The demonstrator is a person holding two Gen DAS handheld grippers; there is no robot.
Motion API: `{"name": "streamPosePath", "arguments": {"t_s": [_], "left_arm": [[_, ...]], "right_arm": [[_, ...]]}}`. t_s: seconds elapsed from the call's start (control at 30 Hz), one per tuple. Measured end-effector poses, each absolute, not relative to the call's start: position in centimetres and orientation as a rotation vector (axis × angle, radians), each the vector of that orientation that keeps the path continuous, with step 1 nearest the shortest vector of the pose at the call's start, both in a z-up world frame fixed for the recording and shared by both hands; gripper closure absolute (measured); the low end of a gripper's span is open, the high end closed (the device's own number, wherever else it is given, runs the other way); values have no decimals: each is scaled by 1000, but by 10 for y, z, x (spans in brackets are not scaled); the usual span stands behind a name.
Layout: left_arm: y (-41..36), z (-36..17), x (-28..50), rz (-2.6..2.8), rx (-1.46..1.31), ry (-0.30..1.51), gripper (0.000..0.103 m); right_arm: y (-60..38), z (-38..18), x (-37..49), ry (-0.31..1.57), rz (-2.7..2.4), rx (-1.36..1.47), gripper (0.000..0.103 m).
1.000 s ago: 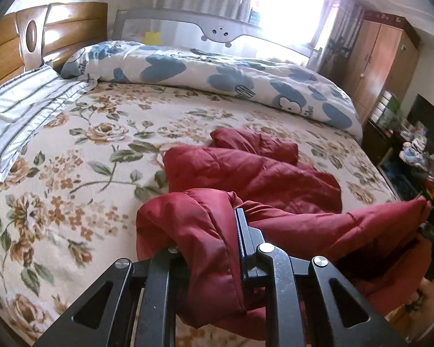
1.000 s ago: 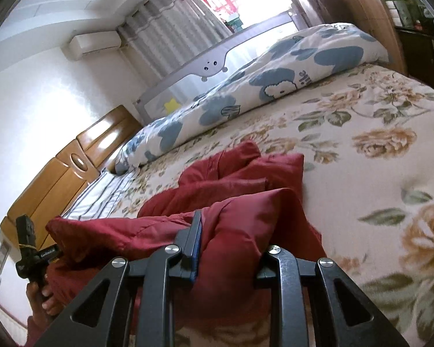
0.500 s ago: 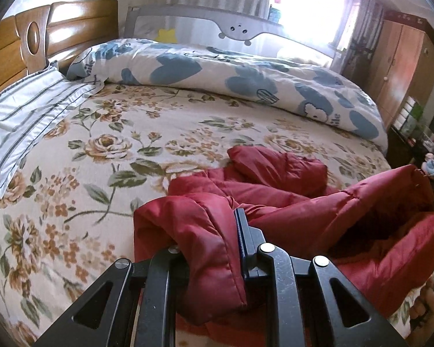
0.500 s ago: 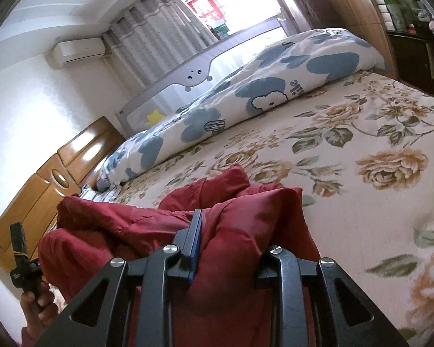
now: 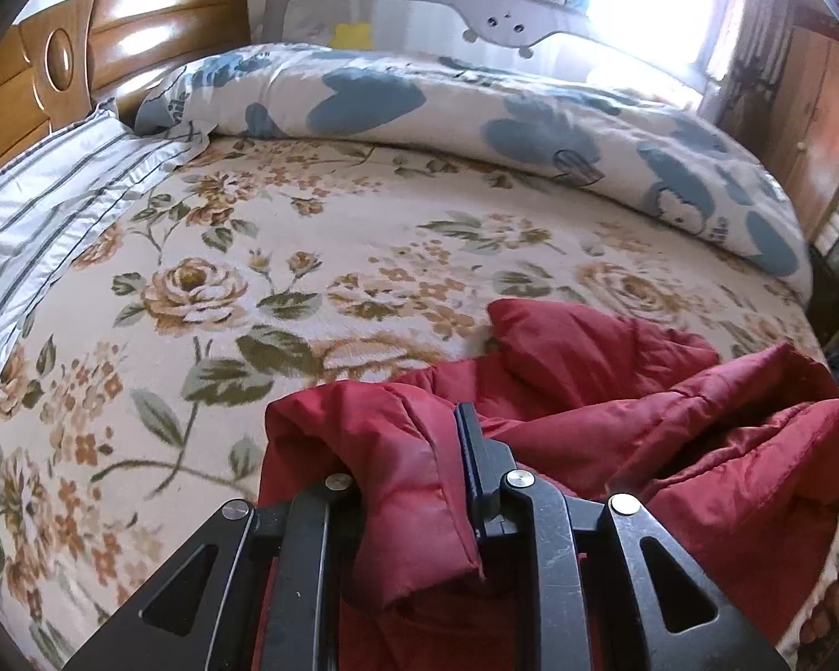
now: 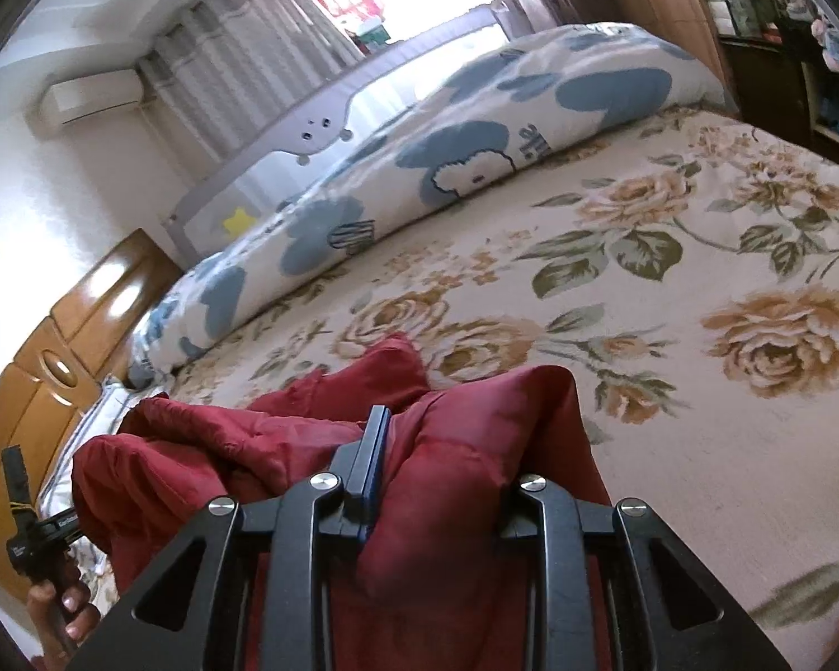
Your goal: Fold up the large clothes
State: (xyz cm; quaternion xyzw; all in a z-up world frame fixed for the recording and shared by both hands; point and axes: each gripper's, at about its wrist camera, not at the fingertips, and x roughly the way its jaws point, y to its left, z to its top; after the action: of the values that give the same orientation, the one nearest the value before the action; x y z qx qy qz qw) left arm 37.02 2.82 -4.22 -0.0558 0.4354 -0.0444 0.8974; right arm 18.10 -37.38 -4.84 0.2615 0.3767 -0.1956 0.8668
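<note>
Leftmost in the left wrist view, a wooden headboard point(image 5: 112, 50) rises behind a striped pillow point(image 5: 56, 218) that lies along the edge of the floral bedspread point(image 5: 251, 291). Further right, a rolled duvet with blue heart prints point(image 5: 475, 128) runs across the far side of the bed, in front of a grey bed guard rail point(image 5: 475, 11) and a bright window. Low in the middle, the left gripper point(image 5: 414, 464) has a thick fold of the dark red padded jacket point(image 5: 615, 391) between its two fingers; the jaws are easing apart, yet the padding fills the gap and is pressed on both sides. From that fold the jacket spreads rightward in a rumpled heap on the bedspread, its far part resting near the bed's right edge, beside a wooden wardrobe point(image 5: 822, 112).

Seen from the right wrist camera, the person's left hand point(image 6: 61, 609) at the far left grips the handle of its tool, with red fabric bunched beside it. Centre-low, the right gripper point(image 6: 453, 464) is clamped on another bulging fold of the jacket point(image 6: 475, 447), which swells over the right finger. To the right lies bare bedspread point(image 6: 699, 279), with the duvet point(image 6: 475, 134) beyond it.
</note>
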Motion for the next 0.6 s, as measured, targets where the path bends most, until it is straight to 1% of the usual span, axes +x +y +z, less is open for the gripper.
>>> {"name": "streamPosePath", "arguments": {"t_s": [0.27, 0.43, 0.6], "left_arm": [[11, -83, 421, -35, -108, 927, 81], [8, -105, 443, -19, -111, 952, 80], [13, -109, 450, -32, -139, 974, 79]], "right_arm": [[-392, -88, 206, 820, -463, 553, 77], [-398, -106, 220, 843, -469, 552, 74], [-403, -121, 228, 867, -482, 565, 73]]}}
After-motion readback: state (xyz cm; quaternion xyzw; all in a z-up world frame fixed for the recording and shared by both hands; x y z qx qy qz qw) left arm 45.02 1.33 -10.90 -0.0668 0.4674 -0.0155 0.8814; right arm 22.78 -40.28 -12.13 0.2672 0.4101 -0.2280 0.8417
